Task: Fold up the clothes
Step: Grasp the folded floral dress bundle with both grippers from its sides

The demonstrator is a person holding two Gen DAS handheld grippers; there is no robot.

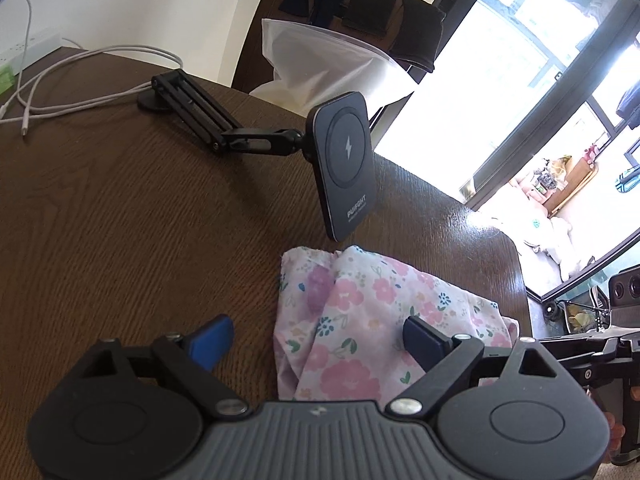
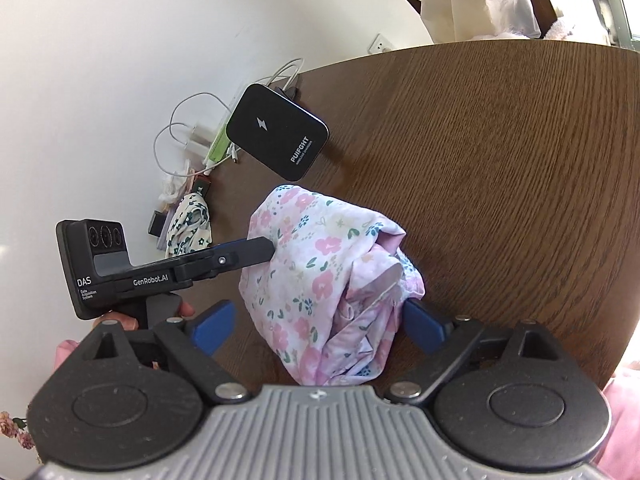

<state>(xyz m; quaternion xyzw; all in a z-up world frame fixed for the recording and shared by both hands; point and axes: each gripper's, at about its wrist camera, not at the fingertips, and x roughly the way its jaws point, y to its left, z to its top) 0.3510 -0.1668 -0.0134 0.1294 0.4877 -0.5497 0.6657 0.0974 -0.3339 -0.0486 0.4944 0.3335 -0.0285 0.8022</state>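
The floral garment [image 2: 324, 280] is lying bunched on the near part of the brown wooden table [image 2: 500, 152], just near of the black wireless charger [image 2: 278, 132] on its folding arm. The left gripper [image 1: 318, 338] is standing released, fingers spread wide, its right pad [image 1: 418, 334] resting on the cloth. The right gripper [image 2: 320, 320] is likewise standing released, straddling the garment's near end. White cables [image 1: 80, 76] are lying at the table's far left edge.
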